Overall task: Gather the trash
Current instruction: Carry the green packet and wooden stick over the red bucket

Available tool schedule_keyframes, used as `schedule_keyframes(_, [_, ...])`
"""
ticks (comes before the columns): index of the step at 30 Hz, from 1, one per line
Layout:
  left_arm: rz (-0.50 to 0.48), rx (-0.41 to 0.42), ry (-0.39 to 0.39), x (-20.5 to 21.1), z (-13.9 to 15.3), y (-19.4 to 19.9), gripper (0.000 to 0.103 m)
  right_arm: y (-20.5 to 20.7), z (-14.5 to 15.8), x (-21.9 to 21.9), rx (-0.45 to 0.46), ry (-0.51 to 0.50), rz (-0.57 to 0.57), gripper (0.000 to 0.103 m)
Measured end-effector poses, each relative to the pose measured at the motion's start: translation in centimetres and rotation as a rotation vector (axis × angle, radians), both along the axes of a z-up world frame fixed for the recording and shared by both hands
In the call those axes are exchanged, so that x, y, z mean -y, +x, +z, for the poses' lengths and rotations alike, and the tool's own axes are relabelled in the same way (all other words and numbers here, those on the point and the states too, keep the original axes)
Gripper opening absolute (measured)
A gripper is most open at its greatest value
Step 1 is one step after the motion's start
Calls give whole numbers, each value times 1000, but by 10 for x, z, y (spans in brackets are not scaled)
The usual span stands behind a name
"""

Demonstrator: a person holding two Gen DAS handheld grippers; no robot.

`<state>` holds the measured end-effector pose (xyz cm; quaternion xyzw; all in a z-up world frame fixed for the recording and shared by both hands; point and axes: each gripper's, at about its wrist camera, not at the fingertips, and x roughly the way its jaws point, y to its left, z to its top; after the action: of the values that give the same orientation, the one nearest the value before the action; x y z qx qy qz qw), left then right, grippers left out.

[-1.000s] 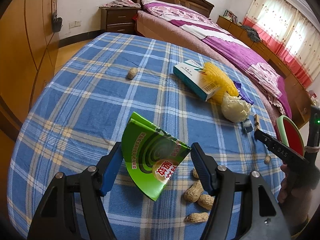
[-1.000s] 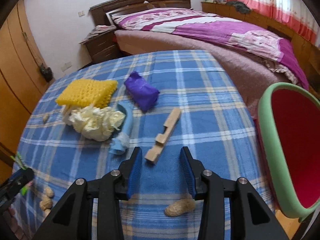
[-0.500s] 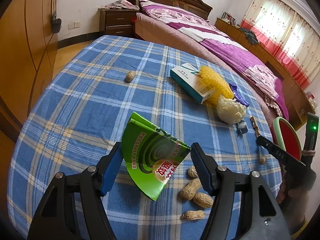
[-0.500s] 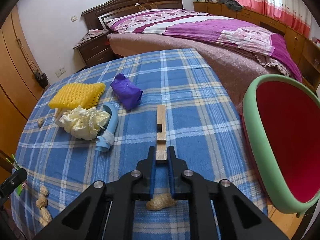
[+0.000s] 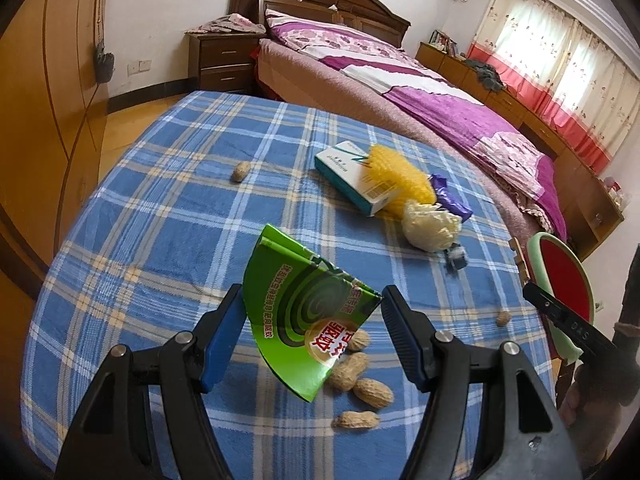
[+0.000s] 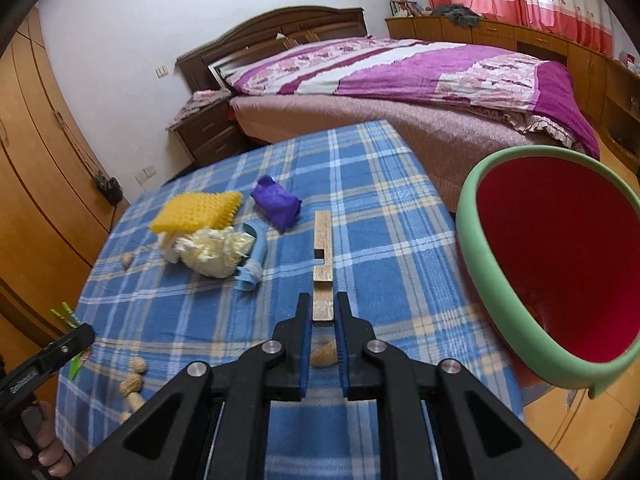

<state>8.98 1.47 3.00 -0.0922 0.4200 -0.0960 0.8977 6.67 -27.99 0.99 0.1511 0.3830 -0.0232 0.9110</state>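
My right gripper [image 6: 322, 312] is shut on the near end of a notched wooden stick [image 6: 322, 250] and holds it above the blue plaid table [image 6: 384, 184]. A green bin with a red inside [image 6: 560, 268] stands just right of it, off the table edge. My left gripper [image 5: 312, 316] holds a green mosquito-coil box [image 5: 304, 316] between its wide-set jaws, above several peanuts [image 5: 352, 372]. On the table lie a yellow foam net [image 6: 196, 210], a crumpled pale wrapper [image 6: 212, 250], a purple bag [image 6: 276, 200], a light blue piece [image 6: 252, 256] and a white-teal carton [image 5: 356, 182].
A single peanut [image 5: 241, 171] lies at the far left of the table and another [image 6: 323, 354] under my right gripper. A bed [image 6: 400, 80] stands beyond the table, wooden wardrobes [image 5: 36, 100] to the left, a nightstand [image 5: 220, 60] behind.
My right gripper closed on the wooden stick and has lifted it, swinging toward the green bin. My left gripper keeps the green box and has risen slightly.
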Motion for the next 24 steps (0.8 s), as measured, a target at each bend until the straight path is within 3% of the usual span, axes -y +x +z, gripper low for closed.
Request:
schedule_keyframes(12, [-83, 48, -8, 31, 24, -16, 69, -52, 37, 4, 112, 9, -8, 13])
schedule_keyframes(24, [-207, 80, 21, 86, 38, -24, 69, -87, 46, 39, 170, 41, -94, 13])
